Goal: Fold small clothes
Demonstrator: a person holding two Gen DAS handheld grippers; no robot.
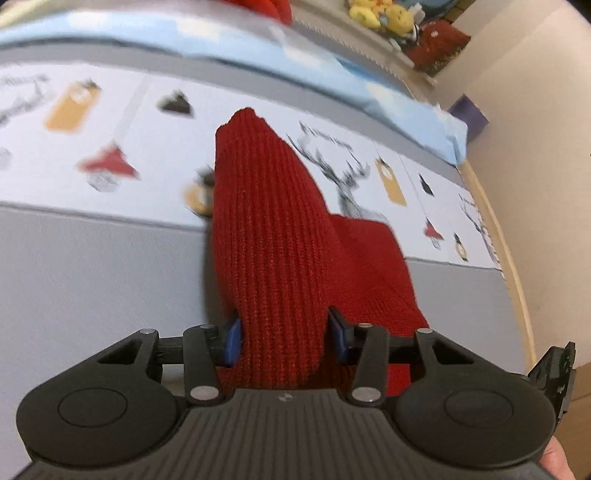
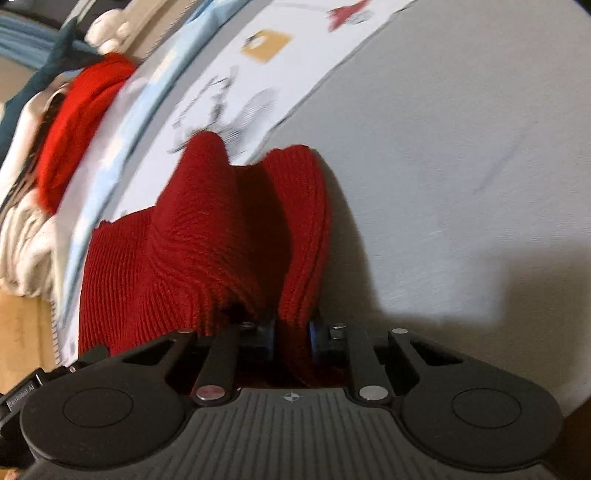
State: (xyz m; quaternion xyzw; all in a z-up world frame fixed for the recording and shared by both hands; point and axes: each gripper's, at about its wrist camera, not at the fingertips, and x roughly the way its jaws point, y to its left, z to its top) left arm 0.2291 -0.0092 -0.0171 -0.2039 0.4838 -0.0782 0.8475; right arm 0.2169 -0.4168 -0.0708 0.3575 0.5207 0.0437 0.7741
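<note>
Clearly, both views centre on one dark red ribbed knit garment (image 1: 273,236), bunched on a grey bed sheet (image 1: 92,277) beside a white printed cloth band with orange tags and black antler drawings (image 1: 110,122).

From the left wrist camera, the left gripper (image 1: 284,341) has a thick upright fold of the knit between its blue-padded fingers (image 1: 232,341); both pads press against the fold's sides, so it is grasping the garment with its jaws set fairly wide. Only this view shows the rest of the knit lying flat to the right, a pale blue folded blanket (image 1: 332,77) behind, yellow plush toys (image 1: 380,16) on a far ledge, and a bit of the person's hand (image 1: 557,461) at the lower corner.

From the right wrist camera, the right gripper (image 2: 291,341) is clenched narrowly on a thinner pleat of the same garment. Only here appear a bright red fuzzy fabric (image 2: 81,122) and a crumpled white cloth (image 2: 26,240) piled at the left edge.
</note>
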